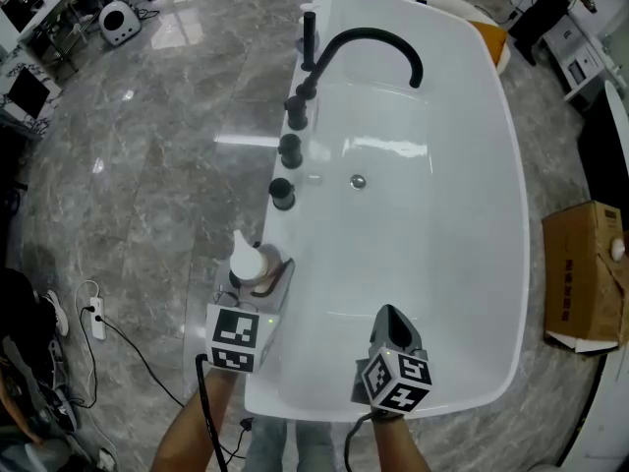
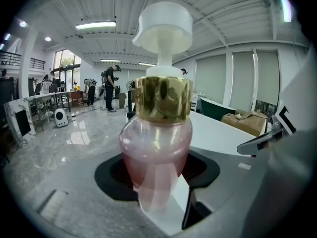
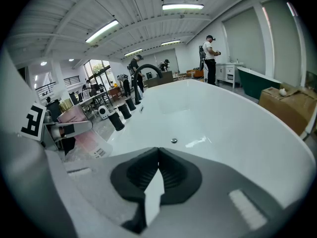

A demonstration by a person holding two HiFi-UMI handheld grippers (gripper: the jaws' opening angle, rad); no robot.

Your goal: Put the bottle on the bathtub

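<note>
Three knobs [image 1: 290, 148] and a faucet [image 1: 373, 42] line the bathtub [image 1: 513, 165] rim beyond the bottle [image 1: 248, 261] — clamped in the left gripper [image 1: 263, 275] at that rim. Only its own view shows the right gripper [image 3: 157, 153] closed, empty.

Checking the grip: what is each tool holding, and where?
The left tool grips the pink bottle round its lower body; the right tool is shut and empty.

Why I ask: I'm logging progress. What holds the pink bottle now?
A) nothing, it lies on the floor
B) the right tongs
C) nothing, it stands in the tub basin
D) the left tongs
D: the left tongs are shut on the bottle; the right tongs are shut and empty.
</note>
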